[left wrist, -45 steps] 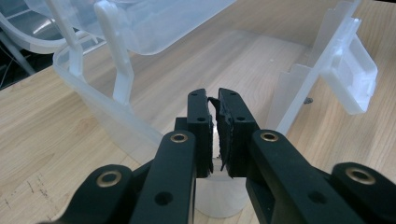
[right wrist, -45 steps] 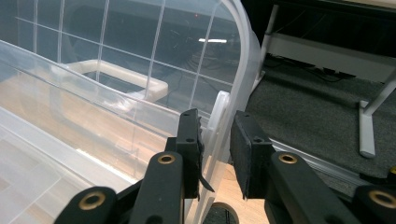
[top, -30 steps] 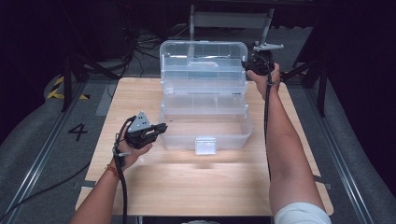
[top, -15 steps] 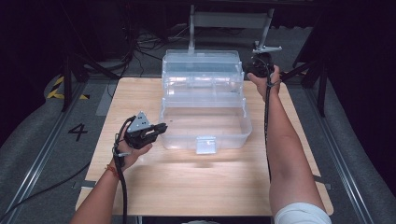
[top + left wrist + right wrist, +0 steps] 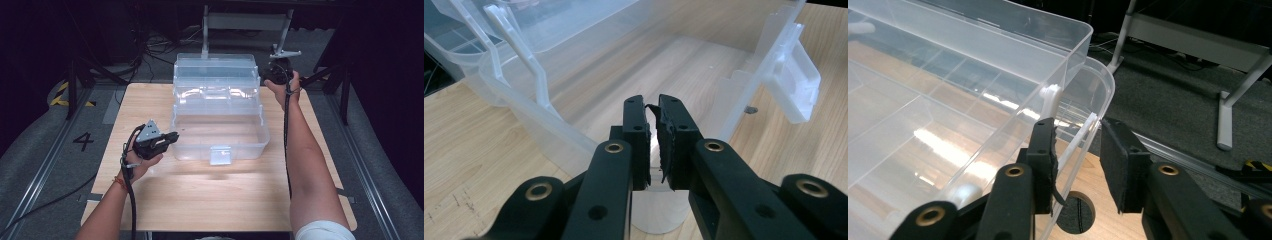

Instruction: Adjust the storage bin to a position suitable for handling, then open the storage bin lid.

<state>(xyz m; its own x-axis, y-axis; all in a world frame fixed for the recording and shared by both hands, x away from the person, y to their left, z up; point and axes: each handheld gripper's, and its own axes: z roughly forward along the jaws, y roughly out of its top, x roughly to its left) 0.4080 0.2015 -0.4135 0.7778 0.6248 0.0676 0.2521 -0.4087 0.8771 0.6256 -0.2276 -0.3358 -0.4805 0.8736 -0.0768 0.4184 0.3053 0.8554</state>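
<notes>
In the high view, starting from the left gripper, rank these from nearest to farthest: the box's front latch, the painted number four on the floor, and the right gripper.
From the left gripper:
1. Front latch, just to its right on the clear box's front wall.
2. Number four, left of it, off the table; close to the latch's distance.
3. Right gripper, at the box's far right corner.

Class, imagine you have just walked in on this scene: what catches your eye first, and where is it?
First, the big clear plastic box in the middle of the wooden table, lid thrown back and tiered tray raised. Next, the left gripper, jaws nearly closed, at the box's left side wall. Then the right gripper at the far right corner, its jaws open around the rim of the raised part.
</notes>
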